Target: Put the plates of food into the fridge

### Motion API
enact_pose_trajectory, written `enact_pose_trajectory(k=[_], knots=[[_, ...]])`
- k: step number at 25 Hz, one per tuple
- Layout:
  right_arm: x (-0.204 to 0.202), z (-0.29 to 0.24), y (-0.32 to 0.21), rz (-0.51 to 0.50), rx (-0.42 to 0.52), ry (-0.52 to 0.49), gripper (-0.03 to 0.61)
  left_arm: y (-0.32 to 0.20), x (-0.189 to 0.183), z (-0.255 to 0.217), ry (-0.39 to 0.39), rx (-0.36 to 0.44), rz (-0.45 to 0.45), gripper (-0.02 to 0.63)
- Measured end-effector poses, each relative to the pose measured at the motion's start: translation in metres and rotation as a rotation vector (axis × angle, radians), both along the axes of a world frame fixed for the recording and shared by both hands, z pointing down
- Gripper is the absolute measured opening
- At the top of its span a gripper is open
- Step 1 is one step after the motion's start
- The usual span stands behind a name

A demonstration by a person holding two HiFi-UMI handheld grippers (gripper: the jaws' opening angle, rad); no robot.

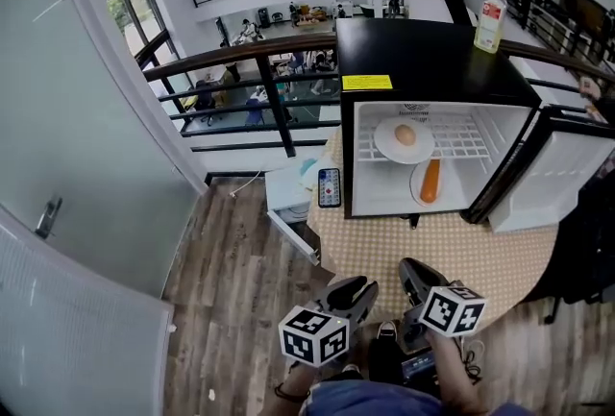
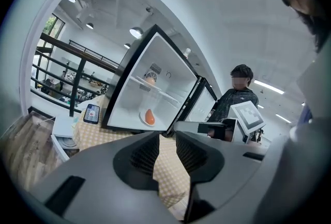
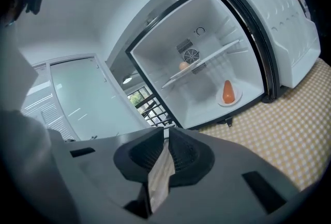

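A black mini fridge (image 1: 423,49) stands open on a table with a checkered cloth (image 1: 452,251). On its wire shelf lies a white plate with a pale round food (image 1: 405,137). Below it, on the fridge floor, lies a plate with an orange food (image 1: 430,182). The same plates show in the left gripper view (image 2: 149,117) and the right gripper view (image 3: 227,93). My left gripper (image 1: 357,289) (image 2: 167,137) hovers low before the table, its jaws slightly apart and empty. Beside it my right gripper (image 1: 415,272) (image 3: 166,132) has its jaws closed on nothing.
The fridge door (image 1: 555,176) swings out to the right. A remote control (image 1: 330,186) lies on the cloth left of the fridge, and a bottle (image 1: 490,22) stands on top. A white low unit (image 1: 288,195), a railing (image 1: 259,68) and a glass wall (image 1: 67,116) are at left. A person (image 2: 239,94) stands nearby.
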State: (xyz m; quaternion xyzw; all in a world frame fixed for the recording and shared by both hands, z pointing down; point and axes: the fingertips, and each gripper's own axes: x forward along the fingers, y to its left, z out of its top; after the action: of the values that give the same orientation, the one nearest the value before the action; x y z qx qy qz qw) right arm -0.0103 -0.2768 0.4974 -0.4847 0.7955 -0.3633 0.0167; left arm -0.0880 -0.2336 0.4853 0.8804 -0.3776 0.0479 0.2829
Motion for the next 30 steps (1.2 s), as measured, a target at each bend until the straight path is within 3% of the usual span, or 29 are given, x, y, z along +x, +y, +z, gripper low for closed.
enact_pose_trajectory(k=[11,23,30], knots=[[-0.024,0.001,0.088,-0.024,-0.025,0.004,0.040,0.066,-0.007,-0.007,0.030,0.022,0.035,0.112],[-0.012,-0.004,0.136,-0.002,-0.030,0.028,0.037,0.098,0.003,-0.016,0.067,0.015,0.064,0.112],[0.017,0.002,0.173,-0.024,-0.026,0.025,0.037,0.128,0.037,-0.022,0.072,0.037,0.073,0.112]])
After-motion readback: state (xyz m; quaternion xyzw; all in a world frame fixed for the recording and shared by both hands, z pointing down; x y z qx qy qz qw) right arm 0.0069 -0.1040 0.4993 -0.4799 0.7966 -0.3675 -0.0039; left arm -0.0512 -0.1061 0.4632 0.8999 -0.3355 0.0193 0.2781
